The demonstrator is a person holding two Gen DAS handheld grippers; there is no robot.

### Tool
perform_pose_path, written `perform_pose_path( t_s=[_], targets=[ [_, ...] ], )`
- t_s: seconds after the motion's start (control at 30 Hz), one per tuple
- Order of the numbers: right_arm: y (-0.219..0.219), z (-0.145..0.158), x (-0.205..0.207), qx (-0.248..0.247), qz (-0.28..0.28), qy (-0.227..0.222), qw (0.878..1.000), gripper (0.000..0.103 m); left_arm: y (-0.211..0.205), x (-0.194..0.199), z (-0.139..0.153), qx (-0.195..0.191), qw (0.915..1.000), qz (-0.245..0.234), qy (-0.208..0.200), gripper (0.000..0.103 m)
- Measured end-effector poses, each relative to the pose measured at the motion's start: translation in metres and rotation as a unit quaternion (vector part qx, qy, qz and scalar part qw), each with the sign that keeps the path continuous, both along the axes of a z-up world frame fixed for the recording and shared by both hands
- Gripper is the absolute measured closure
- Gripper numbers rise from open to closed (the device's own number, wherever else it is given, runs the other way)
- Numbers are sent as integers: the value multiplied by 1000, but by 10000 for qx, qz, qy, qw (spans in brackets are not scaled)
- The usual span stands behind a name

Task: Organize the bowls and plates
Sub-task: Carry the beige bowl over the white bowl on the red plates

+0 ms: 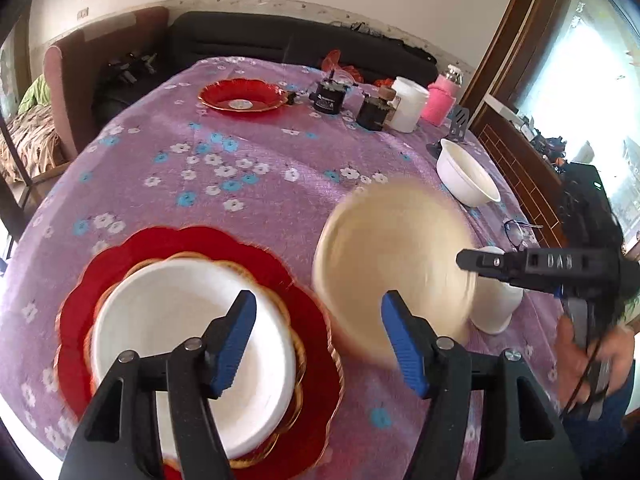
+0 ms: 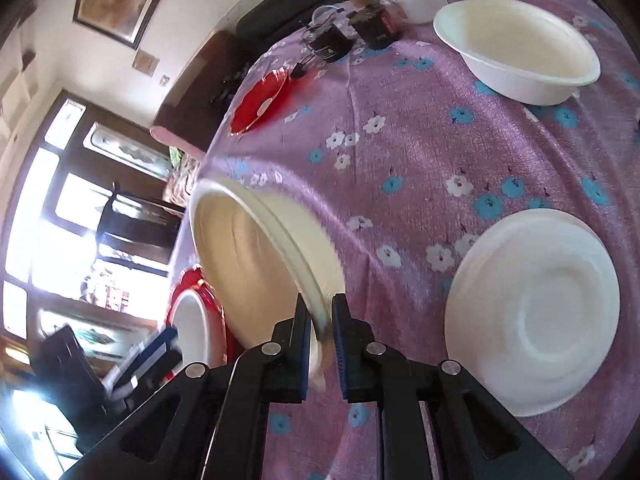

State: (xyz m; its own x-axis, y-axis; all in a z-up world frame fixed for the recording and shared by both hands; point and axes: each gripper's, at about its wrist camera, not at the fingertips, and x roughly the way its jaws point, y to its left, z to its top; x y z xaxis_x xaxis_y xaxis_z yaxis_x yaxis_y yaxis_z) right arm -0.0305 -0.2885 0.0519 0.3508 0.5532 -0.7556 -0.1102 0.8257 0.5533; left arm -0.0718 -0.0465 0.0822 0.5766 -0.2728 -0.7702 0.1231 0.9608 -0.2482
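A cream bowl [image 2: 256,256] hangs tilted above the purple flowered tablecloth [image 2: 420,152], and my right gripper [image 2: 322,300] is shut on its rim. In the left wrist view the same bowl [image 1: 392,264] is blurred, with the right gripper [image 1: 468,264] clamped on its right edge. My left gripper [image 1: 318,340] is open and holds nothing. It hovers over a white bowl [image 1: 188,344] that sits on stacked red scalloped plates [image 1: 304,320]. A second red plate [image 1: 242,96] lies at the far side.
An upright white bowl [image 2: 516,48] and an upside-down white bowl [image 2: 532,340] rest on the cloth to the right. Dark jars [image 1: 330,96], a white tub [image 1: 408,104], a pink bottle [image 1: 440,102] and glasses [image 1: 516,232] crowd the far and right edges. A person's hand [image 1: 588,360] is at right.
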Motion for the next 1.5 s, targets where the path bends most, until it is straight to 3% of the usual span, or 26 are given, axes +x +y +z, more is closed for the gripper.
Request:
perform_pose_path(
  t_s=[0.33, 0.37, 0.47, 0.6, 0.67, 0.7, 0.77, 0.87, 0.93, 1.13, 1.5],
  targets=[
    [4, -7, 7, -308, -157, -623, 9975, 89, -27, 65, -11, 620, 9963, 80, 590, 39],
    [3, -13, 8, -299, -154, -567, 9978, 89, -28, 69, -13, 641, 9959, 34, 632, 41],
    [-3, -23, 15, -220, -117, -458, 9986, 89, -35, 80, -20, 804, 9934, -82, 813, 72],
    [-5, -23, 16, -254, -59, -523, 9983, 89, -42, 84, -34, 910, 9904, -168, 1031, 76],
    [-4, -26, 15, -236, -21, -456, 9987, 82, -47, 82, -38, 860, 9898, -271, 1104, 79],
    [-3, -28, 16, -241, -9, -429, 9988, 77, -49, 79, -38, 825, 9905, -286, 1063, 83],
    [-1, -28, 13, -297, -16, -523, 9982, 76, -51, 72, -35, 763, 9927, -254, 896, 83],
    [-7, -17, 8, -447, -228, -868, 9950, 86, -50, 61, -27, 510, 9964, -216, 643, 83],
    [-11, -11, 6, -406, -336, -1012, 9935, 87, -49, 52, -18, 304, 9981, -207, 495, 83],
    [-8, -10, 2, -107, -212, -1065, 9940, 87, -49, 36, -2, 524, 9986, -21, 98, 82],
    [5, 12, -15, 390, 44, -1555, 9871, 87, -20, 13, 16, 148, 9997, 129, -143, 79]
  ],
)
